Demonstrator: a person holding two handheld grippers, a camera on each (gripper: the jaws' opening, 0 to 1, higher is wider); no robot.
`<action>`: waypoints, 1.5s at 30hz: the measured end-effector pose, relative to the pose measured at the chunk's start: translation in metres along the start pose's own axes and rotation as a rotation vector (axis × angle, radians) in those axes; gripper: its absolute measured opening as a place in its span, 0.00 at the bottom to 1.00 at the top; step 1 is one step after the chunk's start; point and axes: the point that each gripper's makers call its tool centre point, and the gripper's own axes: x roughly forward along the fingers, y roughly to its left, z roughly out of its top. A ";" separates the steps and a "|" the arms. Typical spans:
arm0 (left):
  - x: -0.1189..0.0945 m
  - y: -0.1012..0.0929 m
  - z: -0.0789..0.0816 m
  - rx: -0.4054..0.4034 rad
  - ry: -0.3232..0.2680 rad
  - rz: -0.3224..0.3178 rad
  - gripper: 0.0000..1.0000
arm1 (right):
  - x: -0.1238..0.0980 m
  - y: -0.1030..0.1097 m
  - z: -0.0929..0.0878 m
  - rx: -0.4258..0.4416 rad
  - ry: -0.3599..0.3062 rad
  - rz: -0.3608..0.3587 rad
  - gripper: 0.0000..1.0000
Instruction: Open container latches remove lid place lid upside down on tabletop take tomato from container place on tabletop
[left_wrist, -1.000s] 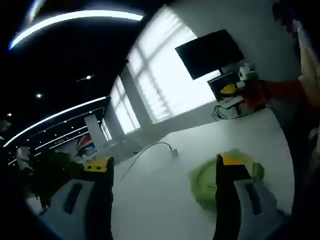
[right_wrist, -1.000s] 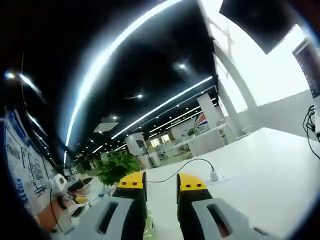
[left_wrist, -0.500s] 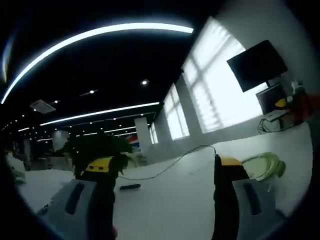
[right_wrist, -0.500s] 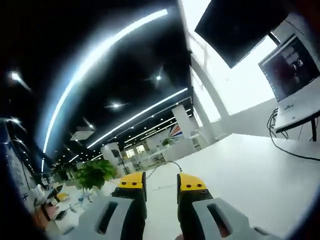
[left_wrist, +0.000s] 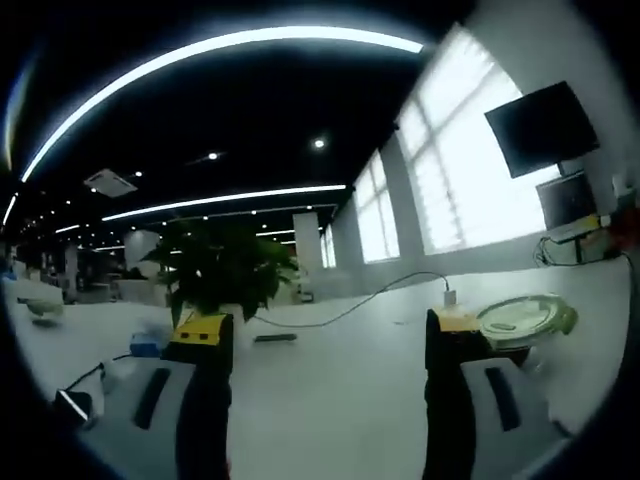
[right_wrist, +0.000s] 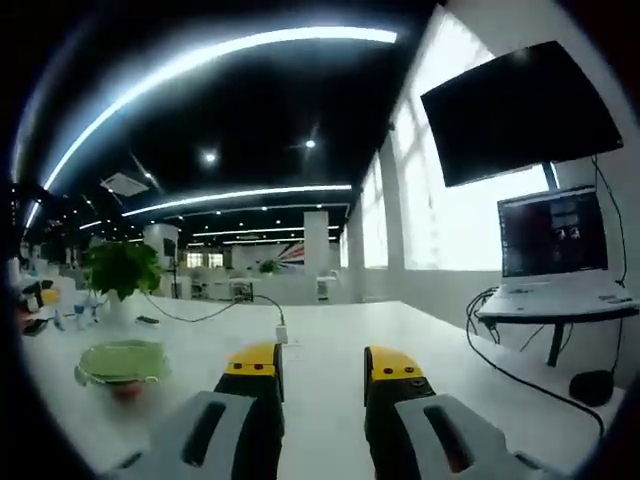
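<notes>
A round clear container with a green lid (left_wrist: 525, 320) stands on the white table (left_wrist: 330, 400), to the right of and beyond my left gripper (left_wrist: 325, 325). That gripper's jaws are wide open and hold nothing. In the right gripper view the same container (right_wrist: 122, 362) stands at the left, with something red (right_wrist: 126, 390), likely the tomato, showing through its wall. My right gripper (right_wrist: 325, 358) is well to the right of it, above the table (right_wrist: 320, 345). Its jaws stand a narrow gap apart, with nothing between them.
A cable with a white plug (left_wrist: 447, 295) runs across the table behind the container, and a small dark object (left_wrist: 275, 338) lies nearby. A potted plant (left_wrist: 225, 270) stands at the far side. A wall monitor (right_wrist: 520, 110) and a laptop (right_wrist: 555, 235) are to the right.
Both views have swung round and levelled with the hands. The container now shows at the left of the right gripper view. The right jaws stand slightly further apart.
</notes>
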 end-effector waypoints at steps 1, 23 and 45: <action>0.000 0.000 -0.001 0.001 0.001 0.001 0.72 | 0.000 0.000 -0.001 -0.001 0.002 0.000 0.26; 0.002 0.000 -0.003 0.009 0.001 -0.011 0.71 | 0.001 0.012 -0.013 0.224 0.042 0.005 0.26; 0.000 -0.003 0.004 0.013 -0.012 -0.006 0.70 | 0.047 0.101 0.009 0.138 0.062 0.199 0.28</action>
